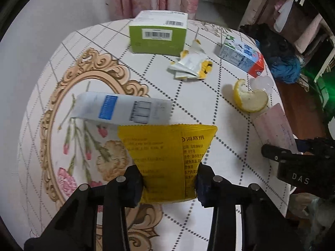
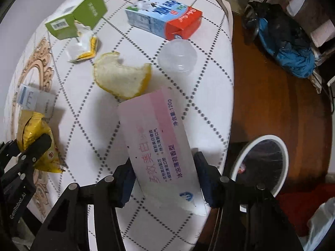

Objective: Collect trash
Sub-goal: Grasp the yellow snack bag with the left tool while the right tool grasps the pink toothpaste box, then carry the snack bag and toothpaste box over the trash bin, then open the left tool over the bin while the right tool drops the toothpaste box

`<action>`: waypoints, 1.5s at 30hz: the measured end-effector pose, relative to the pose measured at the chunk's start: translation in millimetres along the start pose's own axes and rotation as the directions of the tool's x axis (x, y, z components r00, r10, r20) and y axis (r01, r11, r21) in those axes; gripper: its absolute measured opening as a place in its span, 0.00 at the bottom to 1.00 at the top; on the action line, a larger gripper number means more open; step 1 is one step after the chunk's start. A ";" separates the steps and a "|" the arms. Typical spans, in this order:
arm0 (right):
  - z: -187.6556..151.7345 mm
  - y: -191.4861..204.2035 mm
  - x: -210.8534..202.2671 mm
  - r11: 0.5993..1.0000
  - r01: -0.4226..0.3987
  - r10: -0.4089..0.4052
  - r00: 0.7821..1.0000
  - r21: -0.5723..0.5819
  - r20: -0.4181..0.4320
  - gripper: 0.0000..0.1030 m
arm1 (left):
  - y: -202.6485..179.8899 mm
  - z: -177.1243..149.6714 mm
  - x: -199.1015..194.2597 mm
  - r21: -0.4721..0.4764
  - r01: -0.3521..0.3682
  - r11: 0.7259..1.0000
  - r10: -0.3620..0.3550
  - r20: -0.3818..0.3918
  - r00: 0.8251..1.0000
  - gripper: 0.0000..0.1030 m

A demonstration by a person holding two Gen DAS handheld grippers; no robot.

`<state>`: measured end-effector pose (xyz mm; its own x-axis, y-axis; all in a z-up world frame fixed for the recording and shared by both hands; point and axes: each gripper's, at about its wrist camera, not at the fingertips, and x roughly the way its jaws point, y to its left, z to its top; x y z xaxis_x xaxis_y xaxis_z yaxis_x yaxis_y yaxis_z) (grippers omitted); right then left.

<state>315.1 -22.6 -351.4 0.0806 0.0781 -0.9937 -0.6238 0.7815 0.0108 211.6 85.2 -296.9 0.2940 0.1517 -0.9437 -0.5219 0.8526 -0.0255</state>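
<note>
A: Status? Both grippers loaded?
B: Yep. L gripper [image 1: 169,179] clamps yellow packet [image 1: 167,156] above table [image 1: 209,108]; R gripper [image 2: 163,177] pinches pink box [image 2: 159,142] at table edge.
A: Next?
B: Prob swing R over bin [image 2: 260,163] on floor, release there, then L.
A: Bin contents?
B: Dark liner, small red-white scrap, otherwise can't tell. Peel [image 2: 122,77], carton [image 2: 165,19] still on table.

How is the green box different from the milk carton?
The green box is green and white with barcodes; the milk carton is blue and white with a red end. The green box looks squat, the milk carton long, lying on its side. Both rest on the table, ungripped.
</note>
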 end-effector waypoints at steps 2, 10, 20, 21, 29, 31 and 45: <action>-3.9 0.0 -3.3 1.000 -0.013 0.013 1.000 0.011 0.020 0.53 | 1.9 -1.7 -7.2 -0.001 -0.020 1.000 0.020 0.017 1.000 0.35; -32.0 -9.1 -49.1 0.990 -0.108 0.091 0.982 0.094 0.167 0.53 | -4.7 -2.5 -55.9 0.006 -0.044 0.999 0.044 0.106 0.993 0.35; -88.9 -84.2 -137.3 0.940 -0.239 0.139 0.920 0.245 0.367 0.52 | -83.5 5.4 -138.0 0.128 0.042 0.991 -0.072 0.237 0.969 0.35; -94.5 -93.7 -144.3 0.935 -0.241 0.131 0.916 0.259 0.380 0.52 | -99.3 6.1 -145.2 0.153 0.058 0.987 -0.094 0.243 0.965 0.35; -158.5 -218.9 -161.0 0.871 -0.206 0.013 0.917 0.446 0.398 0.52 | -225.7 10.8 -134.6 0.290 0.225 0.930 -0.273 0.134 0.953 0.35; -170.7 -248.7 -144.6 0.843 -0.201 0.005 0.930 0.500 0.367 0.52 | -256.8 10.6 -109.5 0.308 0.272 0.912 -0.303 0.055 0.951 0.35; -206.2 -378.7 5.6 0.667 -0.184 0.093 0.982 0.722 0.164 0.52 | -385.5 9.7 30.5 0.323 0.361 0.875 -0.267 -0.301 0.916 0.38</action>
<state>391.5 -445.8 -384.0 0.1487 0.2509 -0.9565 0.1306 0.9538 0.2705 429.5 -234.0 -312.6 0.1677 -0.2387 -0.9565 -0.0919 0.9622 -0.2563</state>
